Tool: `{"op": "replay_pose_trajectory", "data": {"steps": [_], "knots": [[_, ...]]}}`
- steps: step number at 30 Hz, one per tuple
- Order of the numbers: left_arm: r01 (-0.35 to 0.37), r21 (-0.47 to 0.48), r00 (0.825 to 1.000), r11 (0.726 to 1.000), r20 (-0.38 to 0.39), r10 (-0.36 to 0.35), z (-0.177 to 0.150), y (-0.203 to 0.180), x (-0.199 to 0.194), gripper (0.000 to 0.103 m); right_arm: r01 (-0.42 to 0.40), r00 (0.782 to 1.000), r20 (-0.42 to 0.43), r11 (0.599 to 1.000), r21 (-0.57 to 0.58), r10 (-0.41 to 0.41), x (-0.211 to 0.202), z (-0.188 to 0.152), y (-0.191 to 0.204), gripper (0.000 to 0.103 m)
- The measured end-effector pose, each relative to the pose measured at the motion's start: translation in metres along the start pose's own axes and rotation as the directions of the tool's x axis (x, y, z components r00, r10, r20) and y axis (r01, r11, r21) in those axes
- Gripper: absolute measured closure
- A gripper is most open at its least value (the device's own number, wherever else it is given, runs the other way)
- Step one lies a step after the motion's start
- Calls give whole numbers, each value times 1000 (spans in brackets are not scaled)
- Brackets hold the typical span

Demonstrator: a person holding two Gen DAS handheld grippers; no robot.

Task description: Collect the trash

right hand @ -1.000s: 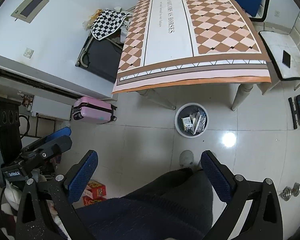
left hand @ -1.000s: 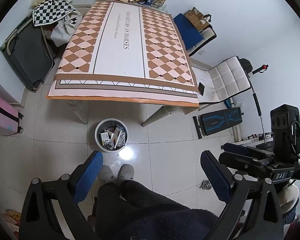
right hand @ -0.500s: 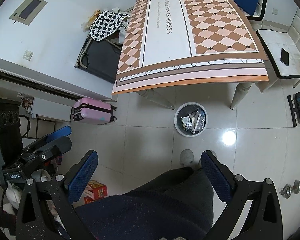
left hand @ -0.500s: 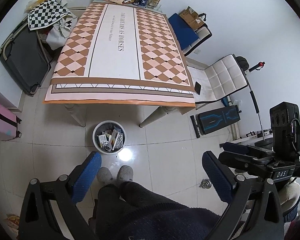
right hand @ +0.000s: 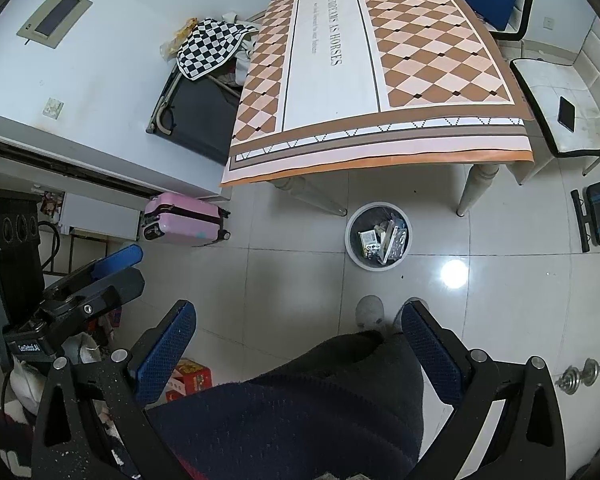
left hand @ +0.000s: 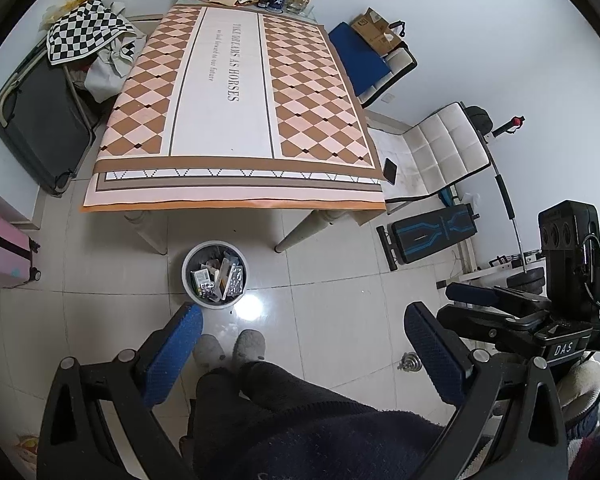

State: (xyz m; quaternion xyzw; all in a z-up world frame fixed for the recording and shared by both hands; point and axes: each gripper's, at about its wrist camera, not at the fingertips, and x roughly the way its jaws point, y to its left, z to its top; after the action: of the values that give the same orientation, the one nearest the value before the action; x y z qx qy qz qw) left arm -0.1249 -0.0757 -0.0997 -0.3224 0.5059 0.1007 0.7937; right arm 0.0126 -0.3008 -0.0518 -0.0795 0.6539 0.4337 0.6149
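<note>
Left wrist view: left hand-held gripper (left hand: 302, 322) spread wide, holding nothing, well above the floor. Trash bin (left hand: 214, 276) on the tiles just in front of the bench (left hand: 236, 96), near its front legs, filled with cartons and foil packs (left hand: 220, 278).

Right wrist view: right hand-held gripper (right hand: 298, 322) likewise parted and empty. Trash bin (right hand: 378, 242) between the bench (right hand: 364, 60) legs and the slippered feet. Contents probably light, crushable, a little slick; best pinched by a stiff carton edge, gently.
</note>
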Motion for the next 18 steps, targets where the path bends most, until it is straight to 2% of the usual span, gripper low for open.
{"op": "replay_pose_trajectory", "data": {"steps": [18], "knots": [[0, 0, 1000, 1000, -4, 0, 0, 1, 0, 0, 3, 1000, -11, 1000, -7, -3, 2, 3, 2, 0]]}}
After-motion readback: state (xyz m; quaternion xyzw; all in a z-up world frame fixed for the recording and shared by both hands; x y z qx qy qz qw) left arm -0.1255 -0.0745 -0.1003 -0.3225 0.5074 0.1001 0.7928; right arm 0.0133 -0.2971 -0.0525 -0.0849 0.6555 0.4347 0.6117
